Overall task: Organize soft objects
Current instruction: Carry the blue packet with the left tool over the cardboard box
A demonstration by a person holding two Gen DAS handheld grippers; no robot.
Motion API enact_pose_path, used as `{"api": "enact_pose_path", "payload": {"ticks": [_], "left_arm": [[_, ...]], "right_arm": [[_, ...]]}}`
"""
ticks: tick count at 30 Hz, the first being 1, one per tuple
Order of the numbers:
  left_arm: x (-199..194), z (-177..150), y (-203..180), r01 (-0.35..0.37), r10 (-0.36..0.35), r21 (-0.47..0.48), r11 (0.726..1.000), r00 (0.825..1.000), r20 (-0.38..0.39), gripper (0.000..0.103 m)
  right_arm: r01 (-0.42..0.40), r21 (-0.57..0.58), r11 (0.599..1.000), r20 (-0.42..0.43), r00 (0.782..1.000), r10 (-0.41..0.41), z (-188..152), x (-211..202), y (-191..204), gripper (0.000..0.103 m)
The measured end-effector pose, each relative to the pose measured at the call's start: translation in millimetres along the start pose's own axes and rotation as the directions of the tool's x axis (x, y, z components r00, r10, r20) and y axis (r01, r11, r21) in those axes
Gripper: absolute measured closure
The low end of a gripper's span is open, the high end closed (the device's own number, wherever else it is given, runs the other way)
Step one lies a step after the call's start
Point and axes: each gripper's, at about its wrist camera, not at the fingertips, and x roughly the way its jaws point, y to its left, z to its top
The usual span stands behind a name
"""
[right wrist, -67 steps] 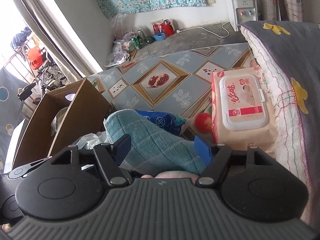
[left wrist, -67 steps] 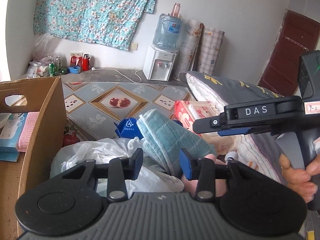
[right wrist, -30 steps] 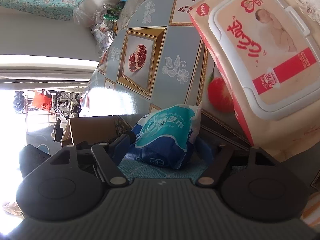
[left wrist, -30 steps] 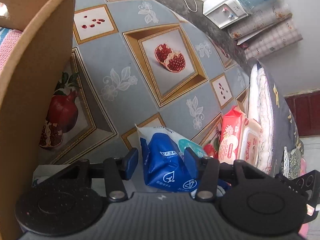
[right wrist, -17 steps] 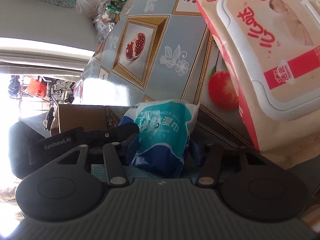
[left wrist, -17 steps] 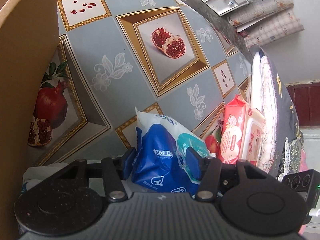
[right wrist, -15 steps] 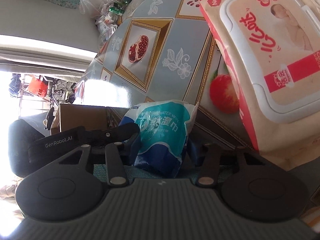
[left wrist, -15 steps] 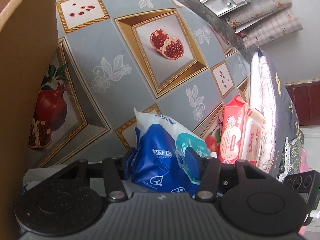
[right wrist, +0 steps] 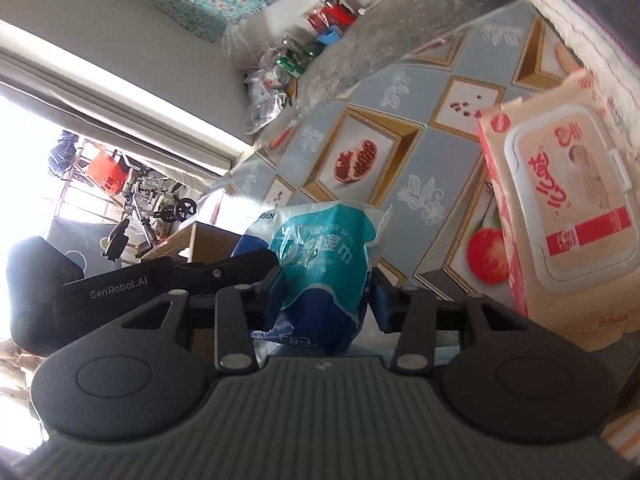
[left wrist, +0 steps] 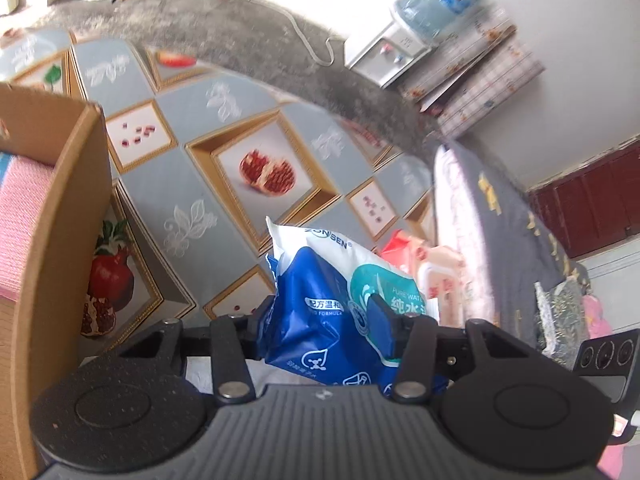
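A blue, white and teal wet wipes pack (left wrist: pixel 332 300) sits between the fingers of both grippers. My left gripper (left wrist: pixel 320 316) is shut on it from one side. My right gripper (right wrist: pixel 324 292) is shut on the same pack (right wrist: pixel 324 264) from the other side, and the left gripper's body (right wrist: pixel 120 288) shows at the left of the right wrist view. The pack is held above the pomegranate-patterned mat (left wrist: pixel 180 200). A cardboard box (left wrist: pixel 64 216) stands at the left with a pink cloth (left wrist: pixel 20 216) inside.
A pink baby wipes pack (right wrist: pixel 560 216) lies on the mat to the right, against a grey bedding roll (left wrist: pixel 492 232). A water dispenser (left wrist: pixel 404 44) and rolled mats stand at the far wall. Bottles and bags (right wrist: pixel 280 64) lie in the corner.
Both grippers dropped a teal towel, moved to the wipes pack and closed on it. In the last half second they lifted it and the views tilted up toward the room.
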Motion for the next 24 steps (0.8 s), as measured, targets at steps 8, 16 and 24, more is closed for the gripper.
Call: {"api": "enact_pose_path", "payload": {"ticks": [8,16,24], "left_arm": [[-108,-28,-9,0.032,-0.046,0.082,0.996,0.984,0.172,0.054],[-207,-71,59,-0.023,0.023,-0.004,1.0,0.949,0.315,0.054],[-224,-113,163,-0.044,0.118,-0.229,0.972,0.939,0.322,0.054]], "right_arm": [[-0.06,-0.172,0.983,0.069,0.995,0.073,-26,-59,79,0.06],[-0.166,-0.344,0.924,-0.046,0.986,0.159,-75,-37,184,0.06],[-0.208,-0.488,0.848,-0.285,0.956,0.071,-121,51,261,0.06]]}}
